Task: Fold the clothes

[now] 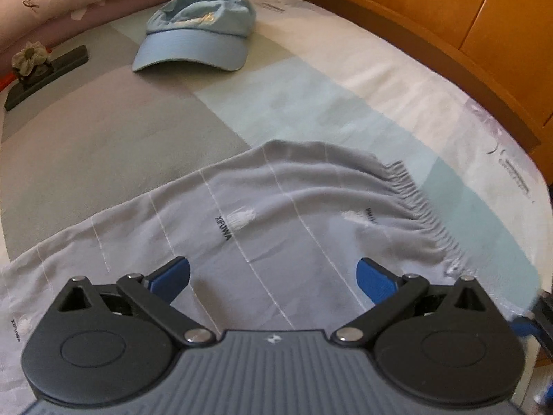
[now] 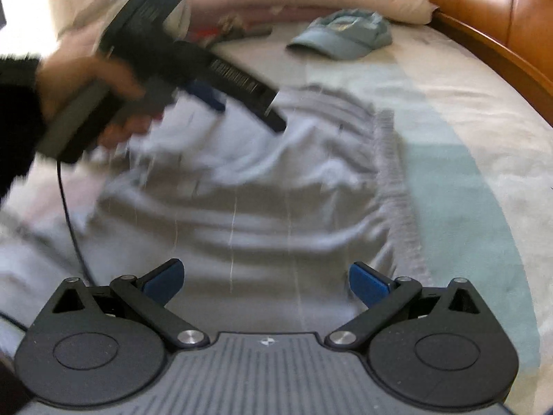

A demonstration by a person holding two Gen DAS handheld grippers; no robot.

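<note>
The grey scarf (image 1: 262, 214) is lying spread across the bed (image 1: 103, 145), its long axis running left to right, fringed end (image 1: 414, 200) pointing toward the wooden bed frame (image 1: 449, 34). The left gripper (image 1: 273, 276) is hovering just over the scarf's near edge, jaws spread wide and holding nothing. The right gripper (image 2: 266, 278) is hanging over the scarf too, close to the fringe, also wide open and empty; of the two, it is looking nearer that end. In its blurred view a hand (image 2: 86, 83) is holding the left tool above the scarf's middle. Beyond the scarf's far edge bare bed is lying open before the blue cap (image 1: 197, 34), which is sitting well apart from the scarf, so room for folding seems ample.
</note>
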